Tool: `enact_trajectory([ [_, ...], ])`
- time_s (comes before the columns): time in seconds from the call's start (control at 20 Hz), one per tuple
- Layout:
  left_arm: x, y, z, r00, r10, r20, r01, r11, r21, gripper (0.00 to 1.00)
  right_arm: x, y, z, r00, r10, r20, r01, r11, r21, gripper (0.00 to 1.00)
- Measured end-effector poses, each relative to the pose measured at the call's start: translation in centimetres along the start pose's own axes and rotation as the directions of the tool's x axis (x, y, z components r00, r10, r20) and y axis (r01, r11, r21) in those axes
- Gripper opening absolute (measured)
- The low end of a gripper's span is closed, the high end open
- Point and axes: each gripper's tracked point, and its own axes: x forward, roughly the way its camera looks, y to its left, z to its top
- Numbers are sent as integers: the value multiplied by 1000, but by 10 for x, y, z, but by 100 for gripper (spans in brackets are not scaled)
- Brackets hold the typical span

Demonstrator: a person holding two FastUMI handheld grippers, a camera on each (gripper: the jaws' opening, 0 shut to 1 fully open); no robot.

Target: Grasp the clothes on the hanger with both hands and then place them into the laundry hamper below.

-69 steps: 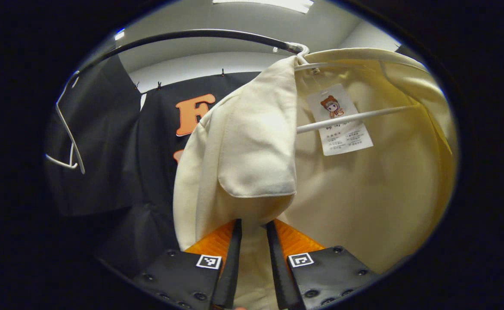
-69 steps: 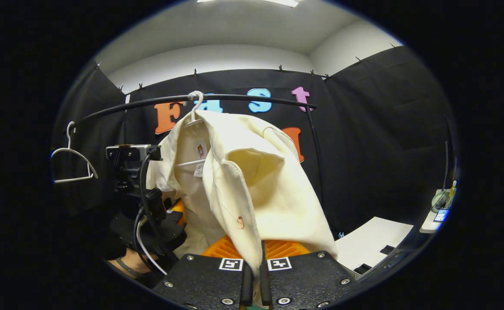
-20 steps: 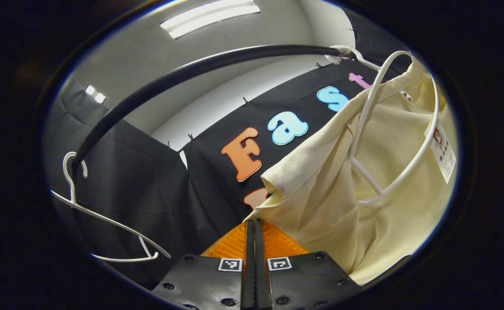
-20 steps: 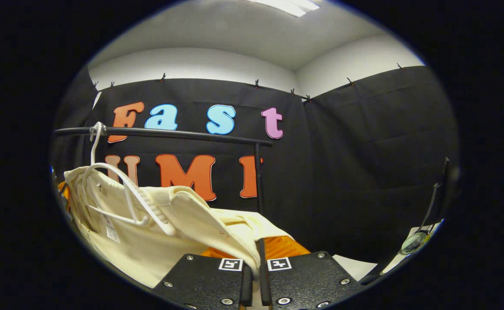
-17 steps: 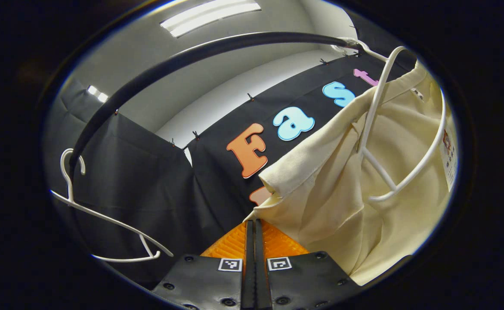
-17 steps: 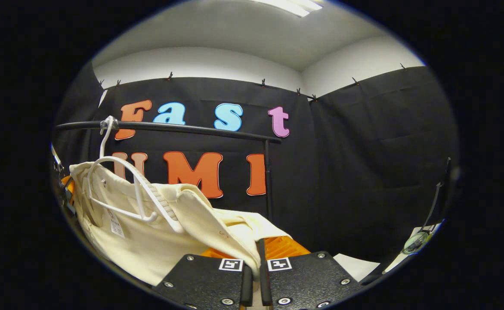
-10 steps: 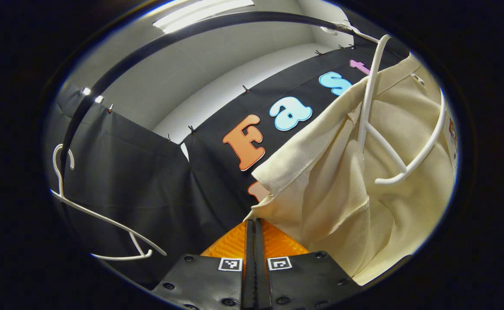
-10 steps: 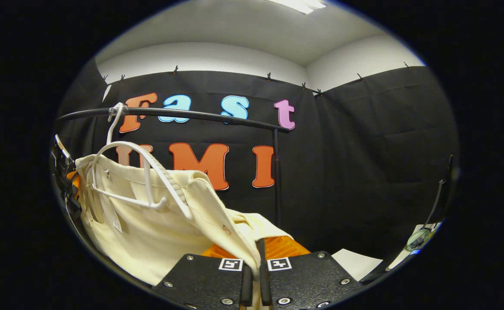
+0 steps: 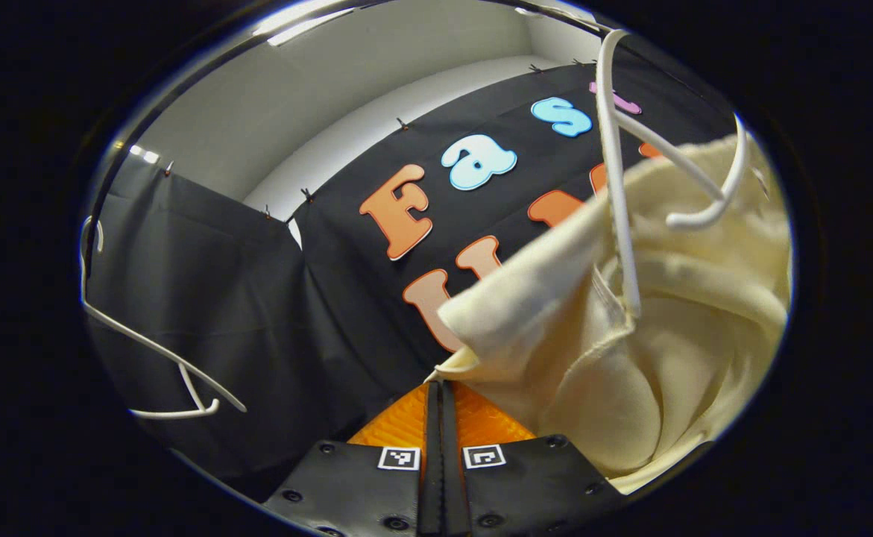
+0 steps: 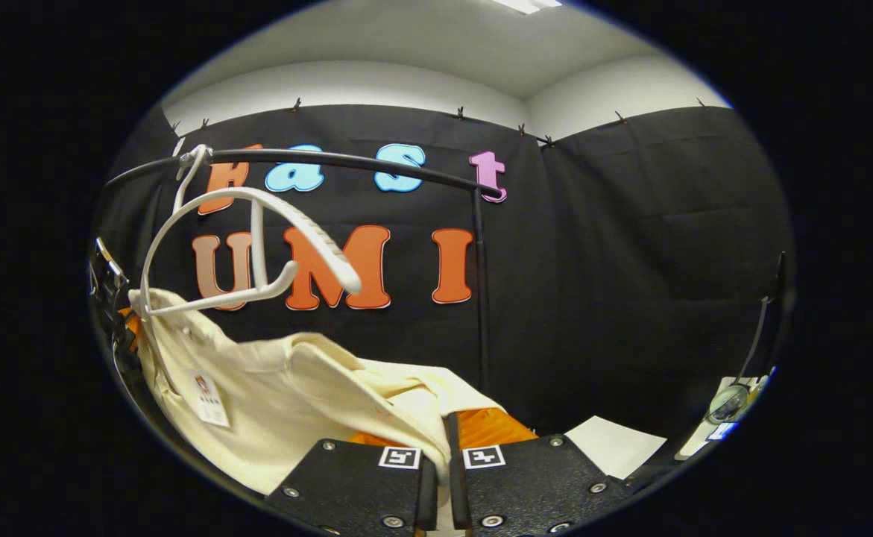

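My left hand-held gripper (image 9: 440,388) and right hand-held gripper (image 10: 442,429) each pinch the soft cream garment (image 10: 287,395). It sags below the curved white hanger (image 10: 257,216).

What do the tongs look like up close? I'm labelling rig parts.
Left tongs and right tongs look alike: two black textured plates with round screws, each plate bearing a small square black-and-white marker near the inner edge, ahead of a ribbed surface.

Both views are lit from above by ceiling strip lights (image 9: 309,15) — seen as bright bars at the top edge. The pale upper wall is evenly lit, while detail is swallowed in the black cloth. Strong fisheye bending is seen toward the rims — the rail (image 10: 347,160) is curved. The cream garment (image 9: 630,350) is slightly smeared by motion in the left gripper view; a soft yellow cast is shown at its right edge.
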Motion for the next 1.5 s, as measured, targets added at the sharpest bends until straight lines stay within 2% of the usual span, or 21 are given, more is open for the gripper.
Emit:
enact_trajectory([
  [0.1, -9, 0, -19, 999, -7, -39, 7, 1000, -16, 7, -13, 13, -6, 999, 34, 15, -34, 999, -13, 6],
  [0.3, -33, 24, -32, 999, 21, -34, -21, 1000, 11, 7, -38, 32, -8, 997, 78, 28, -76, 993, -87, 6],
  [0.6, -74, 60, -16, 1000, 29, 10, -28, 1000, -13, 7, -75, 56, 7, 987, 154, 47, -149, 985, -83, 6],
  [0.75, -100, 64, -1, 999, 0, 47, 3, 998, -58, 7, -96, 79, 22, 978, 195, 75, -188, 979, -81, 6],
  [0.95, -142, 49, 30, 989, -94, 118, 112, 982, -152, 7, -126, 115, 34, 960, 261, 100, -253, 964, -84, 6],
  [1.1, -175, 51, 79, 966, -98, 238, 138, 978, -157, 7, -138, 142, 31, 945, 313, 96, -309, 950, -57, 6],
  [1.15, -185, 40, 79, 964, -132, 232, 173, 970, -169, 7, -140, 151, 27, 941, 324, 94, -322, 946, -39, 6],
  [1.25, -202, 1, 68, 945, -244, 218, 291, 931, -220, 7, -139, 173, -3, 929, 369, 26, -368, 929, -42, 7],
  [1.35, -217, -24, 52, 929, -321, 184, 359, 904, -233, 7, -145, 194, -29, 918, 397, 1, -397, 918, -11, 7],
  [1.4, -230, -38, 38, 915, -369, 165, 401, 879, -257, 7, -141, 196, -38, 920, 393, -2, -393, 919, -22, 6],
  [1.5, -256, -72, 11, 869, -481, 118, 489, 796, -357, 7, -127, 188, -64, 933, 358, -48, -359, 932, -39, 6],
])
